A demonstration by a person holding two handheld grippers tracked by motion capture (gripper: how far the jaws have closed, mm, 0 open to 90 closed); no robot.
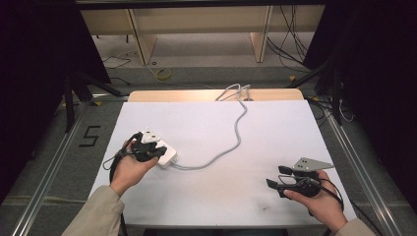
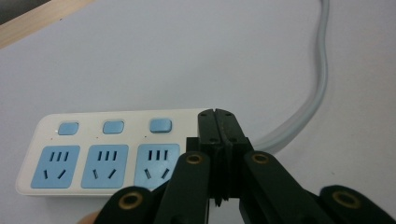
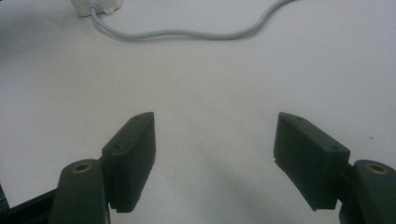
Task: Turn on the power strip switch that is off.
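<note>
- While we look from above, the white power strip [image 1: 166, 153] lies at centre-left of the frame on the white surface [image 1: 221, 191].
- We hold the left gripper [image 1: 158, 150] over its right end, jaws together, nothing between them.
- At lower right, the right gripper [image 1: 276, 176] has its jaws apart and empty.
- Its grey cable [image 1: 236, 132] runs toward the upper middle.

The right gripper [image 3: 215, 158] held its two matt black, block-shaped jaws wide apart at the bottom of the right gripper view, with nothing between them but the bare white tabletop [image 3: 215, 84]. Beyond them a pale grey, round power cable [image 3: 187, 33] snaked across the top of that surface. It ran into the end of a white plastic power strip [image 3: 95, 5], cut off by the upper left edge.
</note>
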